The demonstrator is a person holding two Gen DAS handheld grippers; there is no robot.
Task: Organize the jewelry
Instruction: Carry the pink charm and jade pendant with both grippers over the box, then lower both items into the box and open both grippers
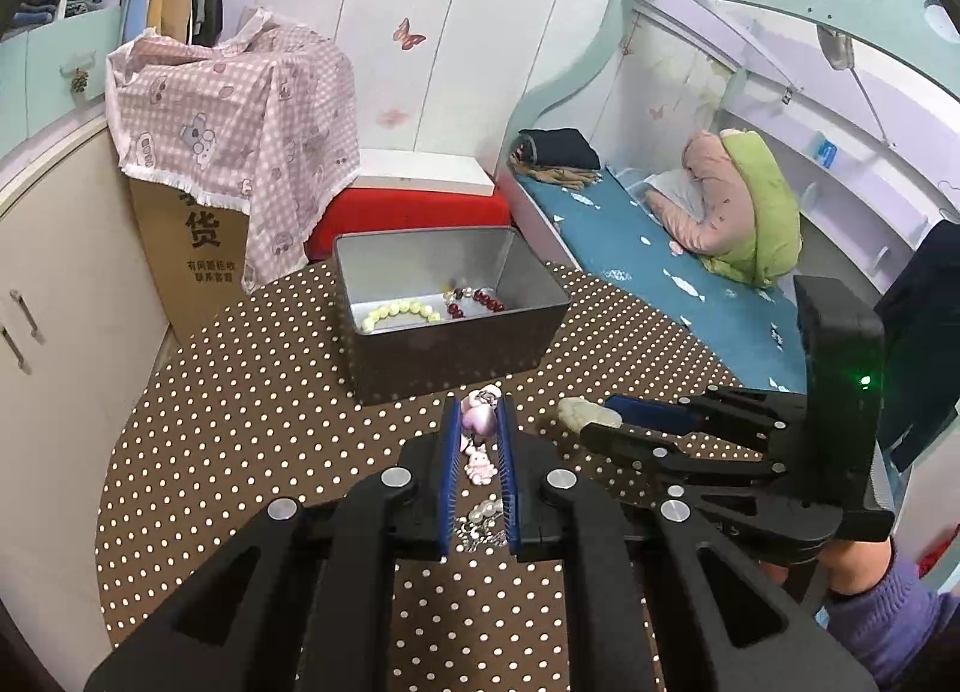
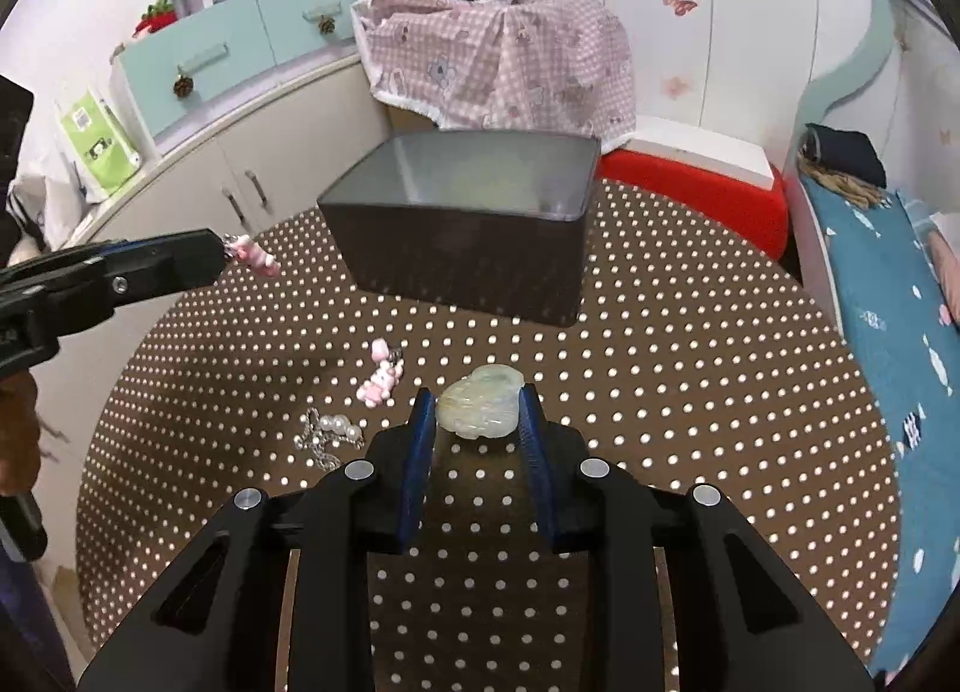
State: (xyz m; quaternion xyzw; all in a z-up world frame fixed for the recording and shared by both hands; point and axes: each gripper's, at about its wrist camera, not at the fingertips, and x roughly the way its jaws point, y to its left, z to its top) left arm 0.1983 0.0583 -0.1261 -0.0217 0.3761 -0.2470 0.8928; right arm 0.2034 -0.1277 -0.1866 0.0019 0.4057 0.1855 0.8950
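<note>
Grippers first: my left gripper (image 1: 480, 422) is squeezed narrow on a pink charm (image 1: 479, 419), held up just in front of the gray box (image 1: 528, 326). My right gripper (image 2: 477, 410) pinches a pale jade piece (image 2: 480, 401) in front of that box too, above the dotted counter (image 2: 720, 422).

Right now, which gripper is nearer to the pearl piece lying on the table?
Left. The left gripper hangs almost directly above the pearl piece, holding a pink charm. The right gripper sits off to its right, clamping a pale jade pendant.
</note>
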